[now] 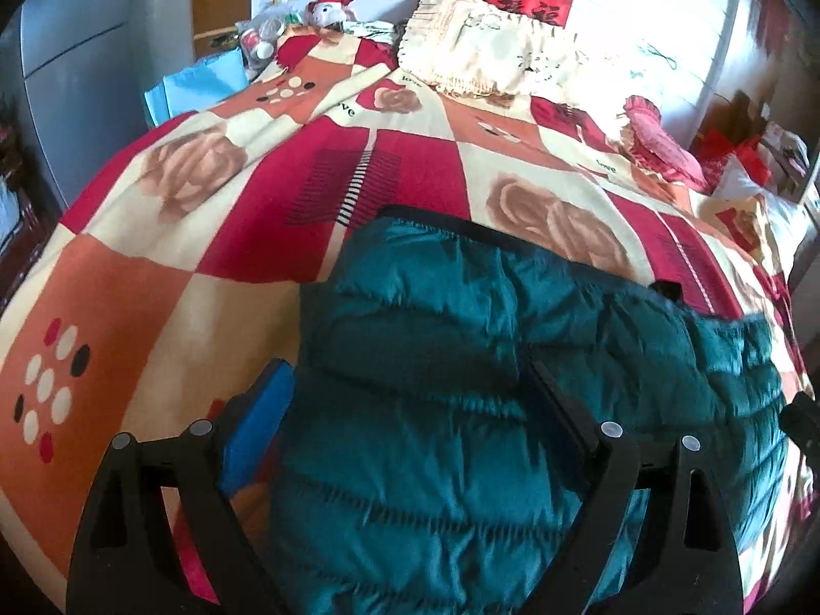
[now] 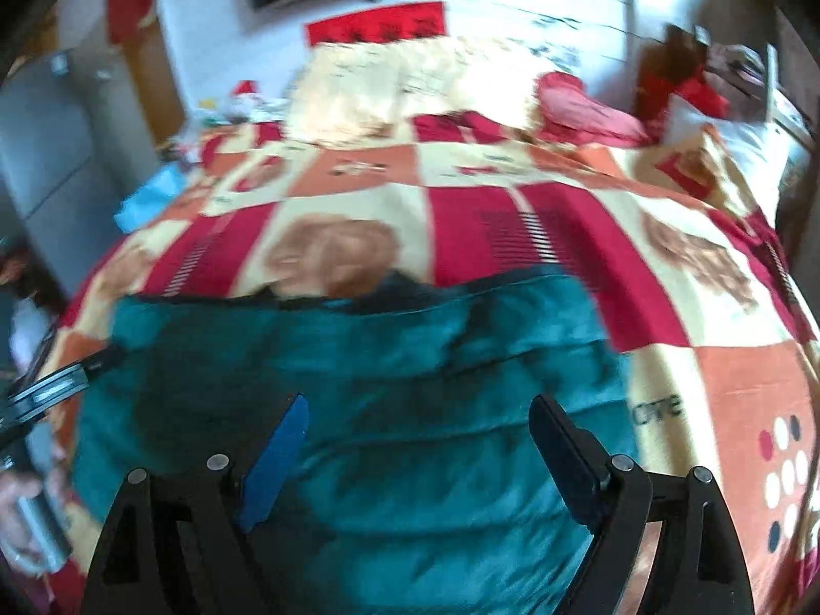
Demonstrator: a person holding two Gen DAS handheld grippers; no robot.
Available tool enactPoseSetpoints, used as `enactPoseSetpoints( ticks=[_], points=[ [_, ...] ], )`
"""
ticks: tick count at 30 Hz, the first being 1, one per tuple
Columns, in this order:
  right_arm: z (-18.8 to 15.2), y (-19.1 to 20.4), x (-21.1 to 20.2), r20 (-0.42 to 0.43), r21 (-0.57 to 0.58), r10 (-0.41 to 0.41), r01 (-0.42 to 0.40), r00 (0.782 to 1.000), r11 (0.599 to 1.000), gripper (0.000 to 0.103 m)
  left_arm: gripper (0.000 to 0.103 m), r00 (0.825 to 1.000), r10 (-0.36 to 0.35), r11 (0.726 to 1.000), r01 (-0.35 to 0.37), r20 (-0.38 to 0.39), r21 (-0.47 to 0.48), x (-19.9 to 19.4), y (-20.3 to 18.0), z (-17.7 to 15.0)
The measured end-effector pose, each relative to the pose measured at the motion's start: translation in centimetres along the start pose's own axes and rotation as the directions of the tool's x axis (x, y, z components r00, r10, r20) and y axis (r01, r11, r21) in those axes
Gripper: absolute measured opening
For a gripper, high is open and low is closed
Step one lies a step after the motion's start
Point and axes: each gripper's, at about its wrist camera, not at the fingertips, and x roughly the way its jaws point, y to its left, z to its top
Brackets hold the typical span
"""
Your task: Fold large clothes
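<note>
While both jaws are spread wide and empty, a teal puffer jacket (image 1: 461,410) is seen lying on the bedspread (image 1: 128,282), beneath left gripper (image 1: 405,410) and right gripper (image 2: 417,441), stretched left to right.

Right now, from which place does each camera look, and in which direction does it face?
Left wrist: on the left hand-held gripper, looking down along its open fingers over the teal padded jacket toward the pillows.
Right wrist: on the right hand-held gripper, fingers open, same direction; a hand shows at the left edge.
Shared: jacket, patchwork bedspread, pillows.
</note>
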Motion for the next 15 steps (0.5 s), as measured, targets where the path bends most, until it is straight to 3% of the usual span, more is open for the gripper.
enactPoseSetpoints(
  ticks=[5, 8, 11, 15],
  points=[
    [-2.3, 4.3, 0.6, -0.027, -0.064, 0.049, -0.051, 0.998, 0.997, 0.087, 0.090, 1.000, 0.004, 1.000, -0.004, -0.008, 0.011, -0.4, 0.4, -2.0],
    [-4.2, 6.3, 3.5, -0.080, -0.133, -0.022, 0.011, 0.997, 0.991, 0.088, 0.090, 1.000, -0.006, 1.000, 0.006, -0.017, -0.009, -0.1, 0.9, -2.9],
    [-4.5, 6.3, 4.5, -0.102, -0.114, -0.031, 0.019, 0.994, 0.993, 0.089, 0.090, 1.000, -0.015, 1.000, 0.015, -0.021, -0.009, -0.8, 1.1, -3.2],
    [-4.6, 5.3, 2.3, -0.099, -0.076, -0.011, 0.004, 0.995, 0.997, 0.088, 0.090, 0.999, -0.028, 1.000, 0.028, -0.018, -0.007, -2.0, 1.4, -3.8]
  ],
)
